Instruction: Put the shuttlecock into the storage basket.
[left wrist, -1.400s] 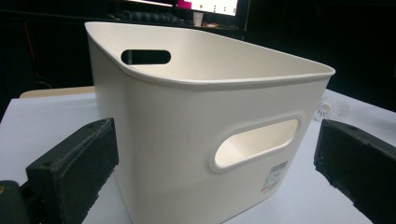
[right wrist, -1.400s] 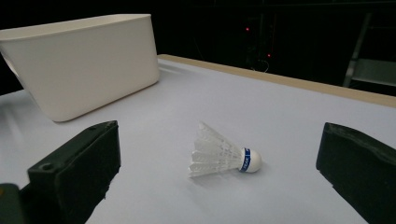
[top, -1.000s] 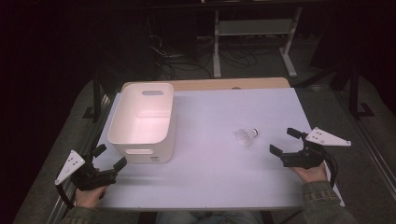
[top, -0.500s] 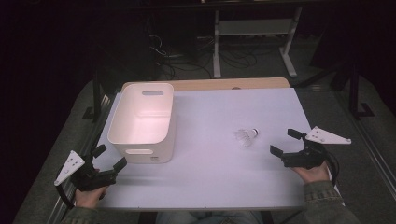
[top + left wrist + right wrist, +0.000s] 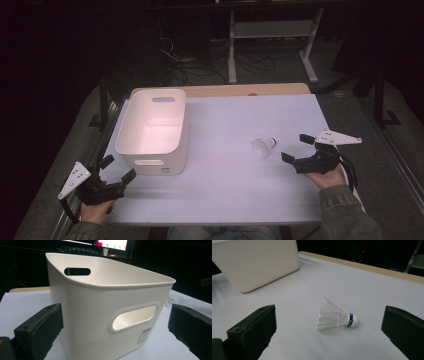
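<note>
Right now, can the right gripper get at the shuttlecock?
Probably yes. The right gripper is open and aimed at the shuttlecock, which lies on its side on bare table between the jaws' line, nothing in between; the bin sits well off.

Dim room, lit tabletop, soft focus

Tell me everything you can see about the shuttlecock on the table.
The shuttlecock is white, with a feathered skirt, a blue band and a rounded white cork end. It lies on its side on the white table, skirt towards the bin side, touching nothing but the tabletop. It sits ahead of the open right tool, whose jaws stand apart either side of it without contact.
</note>
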